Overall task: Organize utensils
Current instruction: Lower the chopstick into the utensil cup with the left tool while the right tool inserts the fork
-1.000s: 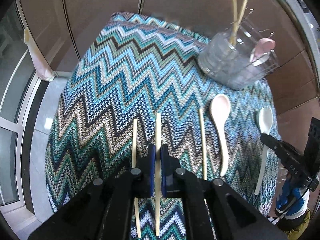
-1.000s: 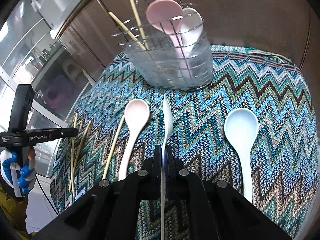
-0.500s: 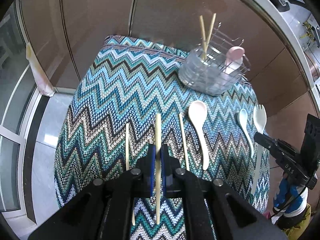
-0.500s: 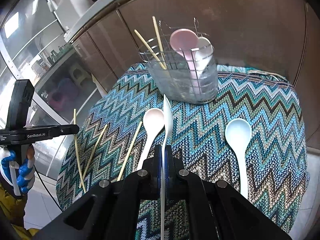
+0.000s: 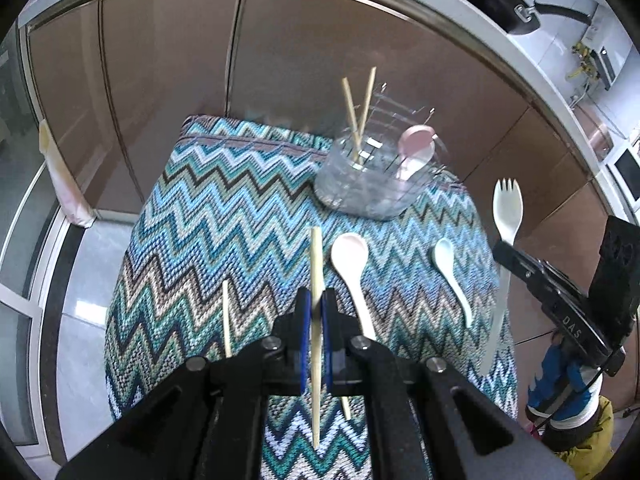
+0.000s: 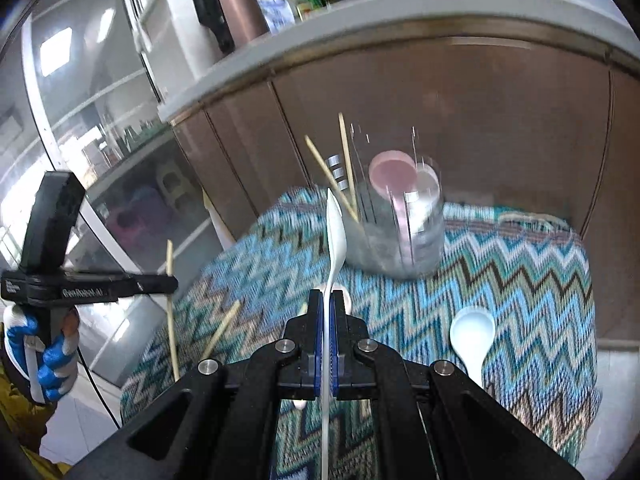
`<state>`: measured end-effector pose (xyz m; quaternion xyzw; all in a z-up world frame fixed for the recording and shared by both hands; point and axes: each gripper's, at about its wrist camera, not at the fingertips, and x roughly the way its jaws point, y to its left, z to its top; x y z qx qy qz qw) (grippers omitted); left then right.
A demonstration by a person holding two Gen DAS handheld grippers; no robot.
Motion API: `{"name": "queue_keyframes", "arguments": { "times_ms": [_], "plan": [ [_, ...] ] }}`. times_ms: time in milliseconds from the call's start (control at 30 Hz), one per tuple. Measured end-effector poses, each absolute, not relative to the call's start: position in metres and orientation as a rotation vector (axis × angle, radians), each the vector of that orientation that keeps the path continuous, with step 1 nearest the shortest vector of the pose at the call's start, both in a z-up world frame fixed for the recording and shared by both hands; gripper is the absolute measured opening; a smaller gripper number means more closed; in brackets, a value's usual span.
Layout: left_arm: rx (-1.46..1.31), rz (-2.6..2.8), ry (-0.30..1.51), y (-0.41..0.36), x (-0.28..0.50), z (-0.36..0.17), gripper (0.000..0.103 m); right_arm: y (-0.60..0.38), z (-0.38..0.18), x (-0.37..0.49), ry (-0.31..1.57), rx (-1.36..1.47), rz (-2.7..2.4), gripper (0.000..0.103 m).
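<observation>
The left gripper (image 5: 315, 312) was clenched on a chopstick (image 5: 316, 264), held above the zigzag cloth (image 5: 224, 216) that covered the tabletop. The right gripper (image 6: 329, 300) gripped a white spork (image 6: 335, 236) by its handle — seen edge-on in its own view, raised off the cloth beyond the right edge in the left view. The wire utensil holder (image 5: 372, 184) stood near the far right corner with two chopsticks (image 5: 358, 112) and a pink spoon (image 5: 416, 144) upright in it. On the cloth lay a cream spoon (image 5: 350, 256) just right of the held chopstick, a pale blue spoon (image 5: 448, 264) towards the right edge, and a loose chopstick (image 5: 226, 316) near the left edge.
</observation>
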<state>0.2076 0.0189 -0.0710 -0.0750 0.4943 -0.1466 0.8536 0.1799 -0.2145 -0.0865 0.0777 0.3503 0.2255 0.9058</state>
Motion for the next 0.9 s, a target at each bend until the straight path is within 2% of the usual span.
{"name": "queue_keyframes", "arguments": {
  "times_ms": [433, 700, 900],
  "plan": [
    [-0.282, -0.433, 0.797, 0.01, 0.251, 0.011, 0.005, -0.22, 0.004, 0.233, 0.32, 0.145, 0.344, 0.003],
    [-0.32, -0.47, 0.613, -0.012, 0.297, 0.046, 0.005, -0.226, 0.008, 0.284, 0.159, 0.156, 0.236, 0.003],
    [-0.291, -0.448, 0.534, -0.032, 0.329, 0.046, 0.005, -0.229, -0.02, 0.315, 0.12, 0.159, 0.154, 0.003]
  ]
}}
